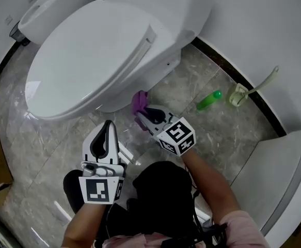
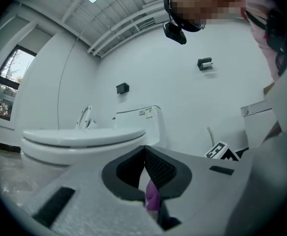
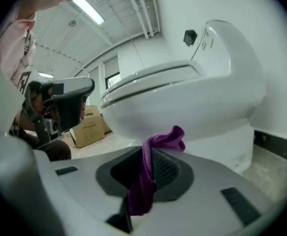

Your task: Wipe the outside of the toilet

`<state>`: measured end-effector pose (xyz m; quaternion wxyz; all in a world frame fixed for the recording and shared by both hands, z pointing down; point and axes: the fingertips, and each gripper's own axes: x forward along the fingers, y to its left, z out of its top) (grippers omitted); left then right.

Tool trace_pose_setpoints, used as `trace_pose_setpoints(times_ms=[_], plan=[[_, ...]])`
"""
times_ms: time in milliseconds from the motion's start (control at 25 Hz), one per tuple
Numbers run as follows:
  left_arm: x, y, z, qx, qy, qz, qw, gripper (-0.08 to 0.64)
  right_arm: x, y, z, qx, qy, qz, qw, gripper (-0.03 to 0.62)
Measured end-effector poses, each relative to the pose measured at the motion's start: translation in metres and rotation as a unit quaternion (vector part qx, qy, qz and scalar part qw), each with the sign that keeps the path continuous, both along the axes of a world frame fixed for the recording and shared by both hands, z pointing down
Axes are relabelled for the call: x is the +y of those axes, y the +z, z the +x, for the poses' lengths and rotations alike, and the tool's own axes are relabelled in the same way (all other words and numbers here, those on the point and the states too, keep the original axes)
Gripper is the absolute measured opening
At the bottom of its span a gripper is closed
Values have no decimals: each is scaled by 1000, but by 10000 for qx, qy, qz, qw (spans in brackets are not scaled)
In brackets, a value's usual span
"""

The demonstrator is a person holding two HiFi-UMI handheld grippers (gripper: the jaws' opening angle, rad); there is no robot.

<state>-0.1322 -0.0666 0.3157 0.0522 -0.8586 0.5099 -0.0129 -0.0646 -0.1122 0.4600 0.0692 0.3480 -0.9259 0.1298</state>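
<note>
We hold the right gripper [image 1: 144,113] low at the foot of the toilet [image 1: 93,56], its jaws clamped on a purple cloth [image 1: 138,101]. The free end of the cloth bunches up against the front of the white base, just under the bowl's overhang. The toilet's lid is down. Our left gripper [image 1: 108,126] hangs just beside the right one, off the toilet, pointing at the bowl's front edge. Its jaws are pressed together, and a purple scrap [image 2: 152,198] shows low between them. We cannot tell more about it. On the marble floor [image 1: 227,133], near the wall's dark skirting, a green bottle [image 1: 209,100] lies on its side. It lies near a toilet brush [image 1: 238,93] in its holder.
</note>
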Motion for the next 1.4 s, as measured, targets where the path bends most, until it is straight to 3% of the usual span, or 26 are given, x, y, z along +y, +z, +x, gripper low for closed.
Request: trace_pose_setpoints(times_ms=[160, 320, 480, 720, 1400], plan=[[-15, -35, 33, 79, 290, 425, 9986, 8, -16, -67, 53, 148, 712, 622, 9954, 61], [-29, -58, 53, 48, 393, 472, 9981, 8, -20, -134, 84, 294, 1334, 1235, 9829, 63], [-44, -77, 60, 32, 218, 517, 9984, 8, -16, -181, 94, 386, 1794, 1595, 9700, 63], [-52, -90, 58, 165, 18, 496, 9986, 8, -2, -200, 97, 635, 1955, 1854, 9609, 63], [-43, -98, 68, 231, 71, 652, 9976, 8, 8, -197, 99, 555, 2091, 1984, 9560, 58]])
